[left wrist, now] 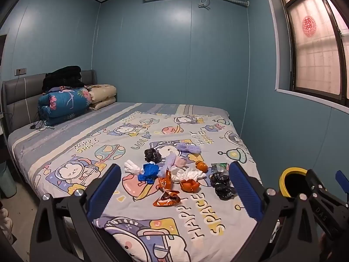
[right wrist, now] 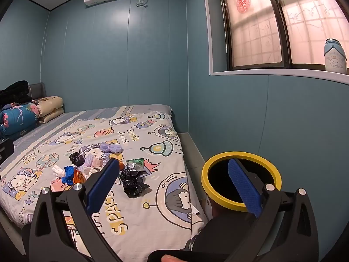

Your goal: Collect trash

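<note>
A heap of trash lies on the bed's cartoon-print sheet (left wrist: 196, 214): an orange snack wrapper (left wrist: 166, 198), a blue crumpled bag (left wrist: 149, 171), white tissues (left wrist: 189, 174), black plastic bags (left wrist: 221, 184), an orange peel (left wrist: 190, 185) and purple yarn (left wrist: 188, 148). A yellow-rimmed black bin (right wrist: 241, 180) stands right of the bed. My left gripper (left wrist: 174, 183) is open and empty, held above the bed short of the heap. My right gripper (right wrist: 174, 174) is open and empty, between the bed's edge and the bin. The black bags (right wrist: 132, 182) also show in the right wrist view.
Folded quilts (left wrist: 63, 104) and dark clothes (left wrist: 63, 77) are piled at the grey headboard. A blue wall runs close along the bed's far and right sides. A bottle (right wrist: 335, 55) stands on the windowsill. A cable (left wrist: 41, 126) lies on the mattress.
</note>
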`<control>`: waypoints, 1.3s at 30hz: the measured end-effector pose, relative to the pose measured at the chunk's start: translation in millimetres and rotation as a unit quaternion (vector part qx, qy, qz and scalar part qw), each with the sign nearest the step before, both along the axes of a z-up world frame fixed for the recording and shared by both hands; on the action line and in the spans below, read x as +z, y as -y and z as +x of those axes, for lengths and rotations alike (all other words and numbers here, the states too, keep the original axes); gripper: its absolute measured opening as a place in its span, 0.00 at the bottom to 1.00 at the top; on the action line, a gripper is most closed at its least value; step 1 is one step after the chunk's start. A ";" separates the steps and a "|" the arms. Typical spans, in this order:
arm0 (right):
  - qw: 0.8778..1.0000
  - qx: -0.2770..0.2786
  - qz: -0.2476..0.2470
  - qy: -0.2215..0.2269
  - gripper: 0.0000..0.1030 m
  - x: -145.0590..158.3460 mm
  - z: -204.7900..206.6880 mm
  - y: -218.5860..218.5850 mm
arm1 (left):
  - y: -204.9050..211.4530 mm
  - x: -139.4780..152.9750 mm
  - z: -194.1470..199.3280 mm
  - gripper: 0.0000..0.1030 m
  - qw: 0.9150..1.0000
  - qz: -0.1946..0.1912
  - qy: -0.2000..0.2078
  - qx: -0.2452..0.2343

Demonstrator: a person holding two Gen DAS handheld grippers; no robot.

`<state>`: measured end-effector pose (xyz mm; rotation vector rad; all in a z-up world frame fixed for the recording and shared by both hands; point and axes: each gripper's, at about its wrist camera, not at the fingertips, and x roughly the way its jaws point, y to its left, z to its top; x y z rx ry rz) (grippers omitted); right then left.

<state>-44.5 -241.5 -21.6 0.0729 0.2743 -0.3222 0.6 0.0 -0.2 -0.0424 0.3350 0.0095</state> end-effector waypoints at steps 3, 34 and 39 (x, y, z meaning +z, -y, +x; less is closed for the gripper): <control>1.000 0.000 0.001 0.000 0.93 -0.1 0.3 0.3 | -0.7 0.4 0.9 0.93 1.000 -0.002 -0.002 -0.004; 1.000 -0.001 0.004 -0.006 0.93 0.1 0.7 1.7 | -1.8 -6.4 -2.0 0.93 1.000 0.007 -0.004 0.001; 1.000 0.000 0.002 -0.008 0.93 -1.2 1.0 0.4 | -0.6 -8.2 -1.8 0.93 1.000 0.006 -0.006 0.000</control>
